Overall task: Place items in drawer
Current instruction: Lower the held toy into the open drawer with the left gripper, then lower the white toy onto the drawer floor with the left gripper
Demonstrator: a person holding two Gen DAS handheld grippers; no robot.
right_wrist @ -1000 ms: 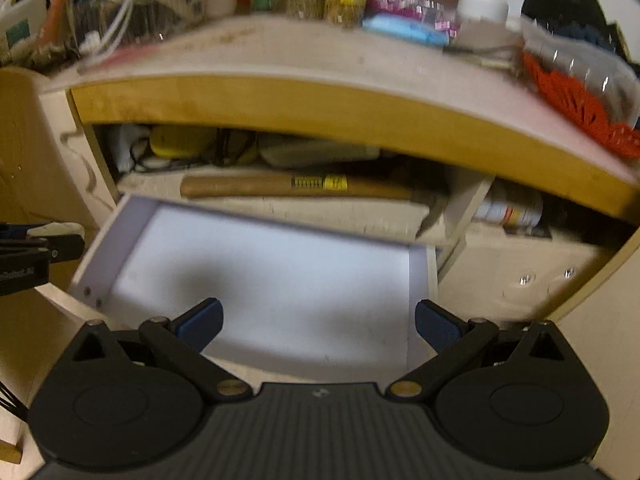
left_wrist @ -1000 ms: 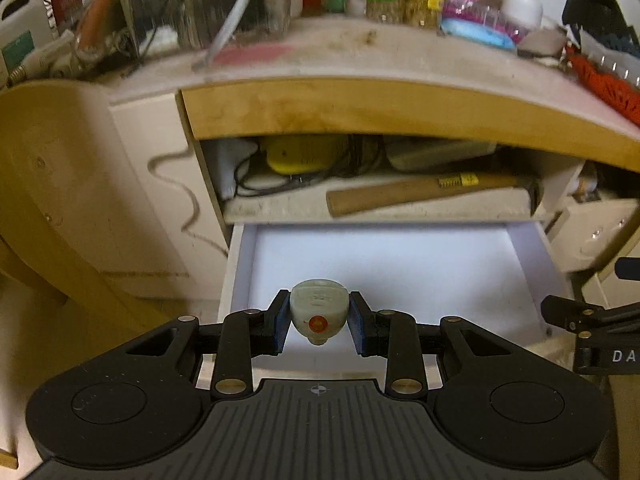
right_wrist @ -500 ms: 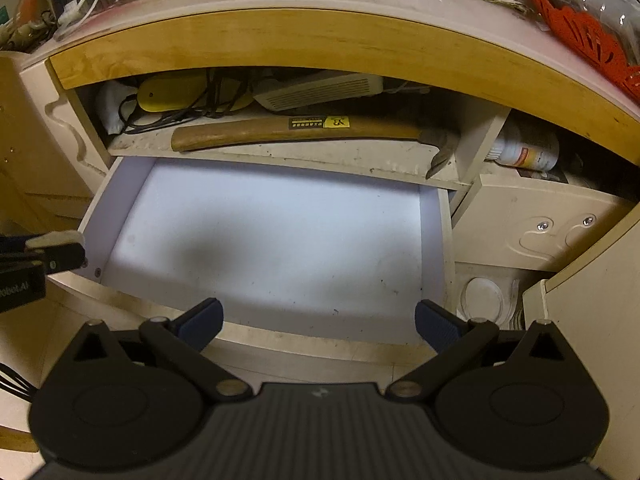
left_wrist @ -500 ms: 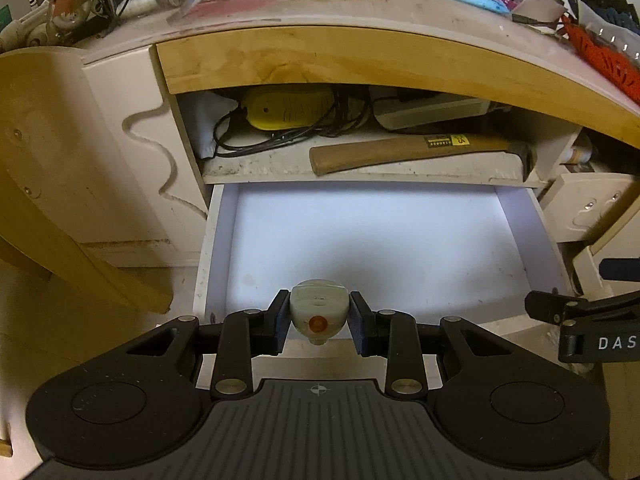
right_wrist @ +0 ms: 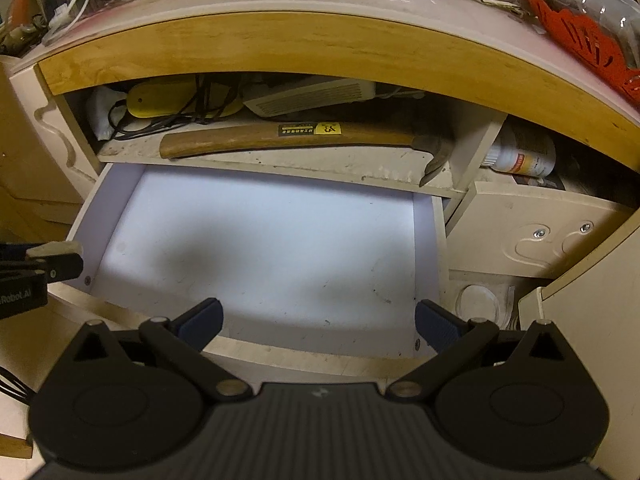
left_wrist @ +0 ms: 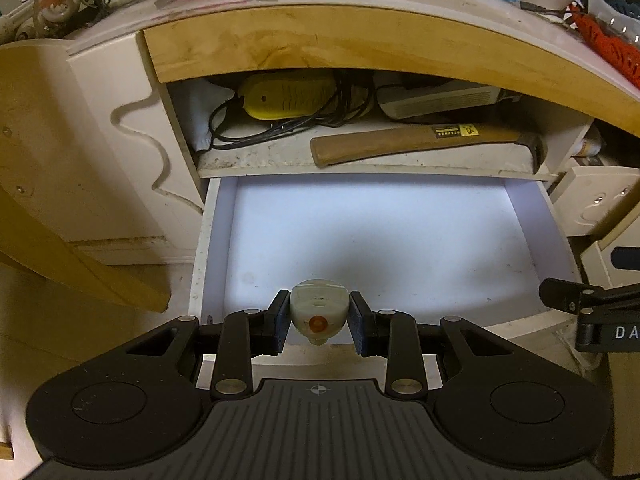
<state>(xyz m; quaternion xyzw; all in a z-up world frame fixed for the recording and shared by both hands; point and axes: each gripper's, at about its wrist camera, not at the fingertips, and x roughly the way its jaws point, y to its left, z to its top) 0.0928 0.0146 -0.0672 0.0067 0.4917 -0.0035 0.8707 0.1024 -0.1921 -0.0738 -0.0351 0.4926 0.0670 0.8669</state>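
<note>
Left gripper (left_wrist: pixel 319 322) clamps a beige gadget (left_wrist: pixel 319 312) | right gripper (right_wrist: pixel 319 320) wide open | drawer (left_wrist: pixel 216 240) below both, hammer (left_wrist: pixel 420 142) shelved beyond

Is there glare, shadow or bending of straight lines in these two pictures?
Left wrist view: the drawer floor glares white, with a dark shadow in its middle. Right wrist view: similar glare and shadow patch; the wooden desk edge bows from fisheye distortion.

Open drawer (left_wrist: pixel 372 240) under hammer shelf (left_wrist: pixel 360 162)
</note>
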